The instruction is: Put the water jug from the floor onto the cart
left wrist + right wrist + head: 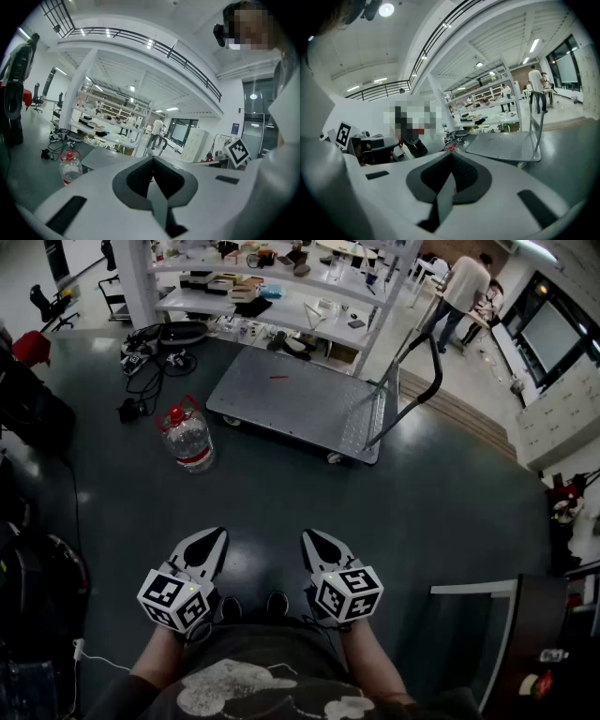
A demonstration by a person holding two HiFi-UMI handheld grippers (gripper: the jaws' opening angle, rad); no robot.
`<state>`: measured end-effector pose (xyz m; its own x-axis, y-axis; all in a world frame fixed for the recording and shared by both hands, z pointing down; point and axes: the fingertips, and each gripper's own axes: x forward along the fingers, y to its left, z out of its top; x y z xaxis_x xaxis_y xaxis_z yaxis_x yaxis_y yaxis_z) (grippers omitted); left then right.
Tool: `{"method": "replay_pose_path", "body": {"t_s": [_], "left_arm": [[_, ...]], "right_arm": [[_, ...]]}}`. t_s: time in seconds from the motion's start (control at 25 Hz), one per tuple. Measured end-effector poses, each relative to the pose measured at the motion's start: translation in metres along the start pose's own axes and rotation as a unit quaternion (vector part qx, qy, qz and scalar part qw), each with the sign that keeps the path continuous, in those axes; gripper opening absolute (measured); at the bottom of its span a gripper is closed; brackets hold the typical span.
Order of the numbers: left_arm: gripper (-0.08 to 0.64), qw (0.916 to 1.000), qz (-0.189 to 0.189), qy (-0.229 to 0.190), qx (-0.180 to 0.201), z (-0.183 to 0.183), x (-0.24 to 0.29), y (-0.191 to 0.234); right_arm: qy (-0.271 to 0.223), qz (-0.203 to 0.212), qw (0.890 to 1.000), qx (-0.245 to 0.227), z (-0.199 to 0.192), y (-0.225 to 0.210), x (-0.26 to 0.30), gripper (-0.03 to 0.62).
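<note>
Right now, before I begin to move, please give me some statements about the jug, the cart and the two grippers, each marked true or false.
1. The water jug stands on the floor. True.
2. The handle of the cart is at the end nearest the jug. False: it is at the end far from the jug.
3. The left gripper holds the jug. False: it is shut, empty and well apart from the jug.
4. The right gripper is shut. True.
5. The jug's cap is red. True.

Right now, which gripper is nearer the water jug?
Left. The left gripper is nearly in line with the water jug; the right gripper sits farther to its right.
</note>
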<state>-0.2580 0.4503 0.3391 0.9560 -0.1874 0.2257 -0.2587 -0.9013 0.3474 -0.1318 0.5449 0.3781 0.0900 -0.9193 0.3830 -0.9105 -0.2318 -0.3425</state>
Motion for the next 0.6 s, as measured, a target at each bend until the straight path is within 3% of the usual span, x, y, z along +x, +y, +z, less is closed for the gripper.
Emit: {"method": "replay_pose_path", "body": {"t_s": [0.6], "left_arm": [[0.008, 0.9999, 0.015, -0.002, -0.009, -0.016, 0.023, -0.027]], "right_arm": [[-0.002, 0.013, 1.0, 0.001, 0.001, -0.032, -0.013, -0.009]]}}
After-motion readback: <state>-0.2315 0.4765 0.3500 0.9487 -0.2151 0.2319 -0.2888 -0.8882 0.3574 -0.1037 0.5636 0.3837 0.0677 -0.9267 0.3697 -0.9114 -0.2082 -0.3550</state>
